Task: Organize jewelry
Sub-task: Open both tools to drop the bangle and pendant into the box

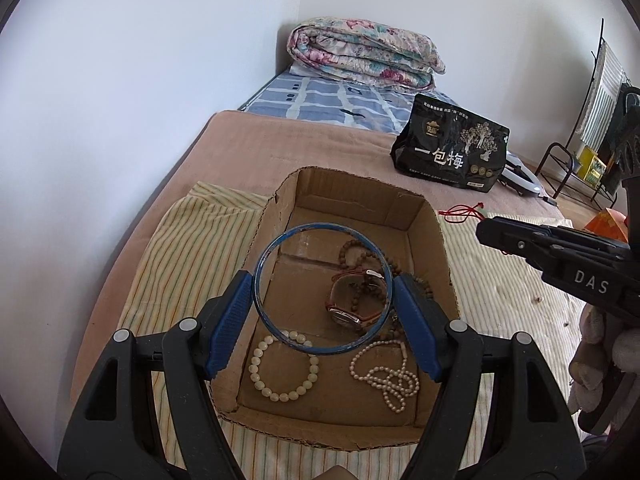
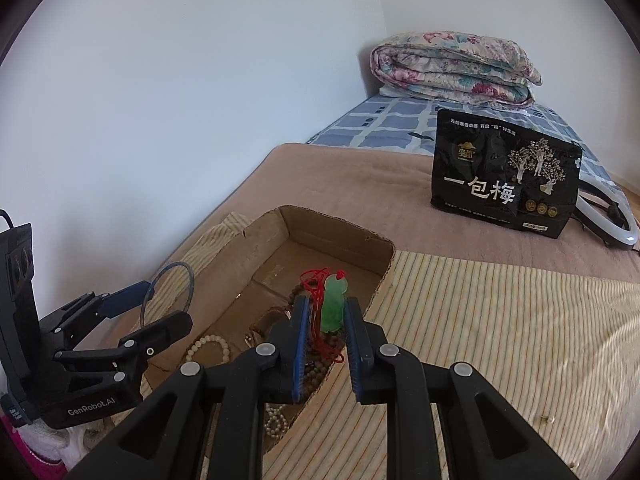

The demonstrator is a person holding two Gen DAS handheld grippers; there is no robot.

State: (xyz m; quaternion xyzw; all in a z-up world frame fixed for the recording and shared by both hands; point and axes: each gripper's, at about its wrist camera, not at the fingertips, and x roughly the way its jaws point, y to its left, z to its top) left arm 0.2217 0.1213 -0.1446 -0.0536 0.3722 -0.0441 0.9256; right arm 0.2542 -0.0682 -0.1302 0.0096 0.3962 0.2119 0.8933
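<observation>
Blue-rimmed bangle point(image 1: 323, 289) was found clamped across its width between the blue pads point(image 1: 229, 325) of the left gripper point(image 1: 324, 300), held above the open cardboard box point(image 1: 276, 216) at the centre of the left wrist frame. Inside the box lay a pale bead bracelet point(image 1: 283, 366) at lower left, a white pearl necklace point(image 1: 386, 376) at lower right, a wristwatch with a brown strap point(image 1: 352, 300) and a strand of brown wooden beads point(image 1: 356, 250) behind it. The box rested on a striped yellow cloth point(image 1: 192, 248) spread over a tan blanket point(image 1: 280, 144).

The right gripper point(image 2: 325, 328) was closed on a green jade pendant point(image 2: 333, 304) with a red cord point(image 2: 316, 280), held over the right edge of the box in the right wrist frame. A black snack bag point(image 2: 504, 184) stood upper right, with a folded floral quilt point(image 2: 452, 66) beyond it.
</observation>
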